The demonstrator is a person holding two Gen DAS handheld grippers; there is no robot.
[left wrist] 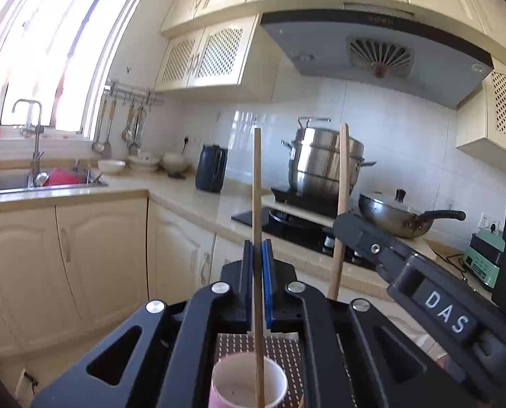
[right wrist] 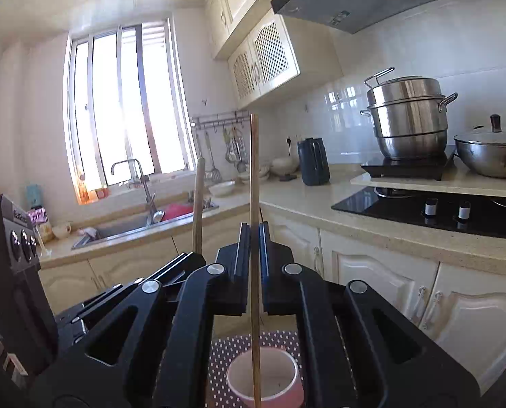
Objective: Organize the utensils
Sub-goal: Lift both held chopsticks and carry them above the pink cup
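Both pairs of fingers (left wrist: 257,258) (right wrist: 252,238) pinch upright chopsticks (left wrist: 257,183) (right wrist: 254,176) — lower ends inside the pink cup (left wrist: 248,386).

A pink, white-lined cup (left wrist: 248,386) is standing on a brown mat (left wrist: 288,350) showing pale dashes; tan chopsticks (left wrist: 257,204) are contrasting with black grippers (left wrist: 257,255) wearing blue pads (left wrist: 266,285).

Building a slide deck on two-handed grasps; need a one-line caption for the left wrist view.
Left gripper shut on a wooden chopstick above a pink cup, right gripper holding a second chopstick alongside.
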